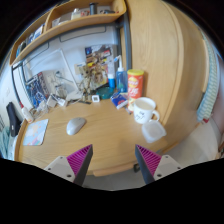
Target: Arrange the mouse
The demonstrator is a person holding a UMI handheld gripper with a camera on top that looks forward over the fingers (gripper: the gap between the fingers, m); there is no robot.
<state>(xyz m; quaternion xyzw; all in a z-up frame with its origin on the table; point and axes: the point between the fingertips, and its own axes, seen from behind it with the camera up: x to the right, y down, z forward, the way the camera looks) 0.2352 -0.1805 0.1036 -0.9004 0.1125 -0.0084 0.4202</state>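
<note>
The jaws (113, 160) hang spread above the near edge of a curved wooden surface (100, 130), grasping nothing — the two fingers, each with a magenta pad (77, 158), stand well apart with bare wood showing between them. The mouse (76, 125), grey and rounded, lies on the surface beyond the left finger, toward the left side and a little back from the near edge. Just to its left, near the surface's left corner, rests a flat pale mouse mat (34, 132), apart from the mouse. On the right side a white mug (146, 109) stands upright with its handle turned right, and just nearer the edge sits a small white cup (154, 129). Behind the mug, at the far edge, an orange canister (135, 83) stands upright — beside it lies something blue that is too small to make out. Shelves (75, 20) with clutter rise along the wall past the far edge.
</note>
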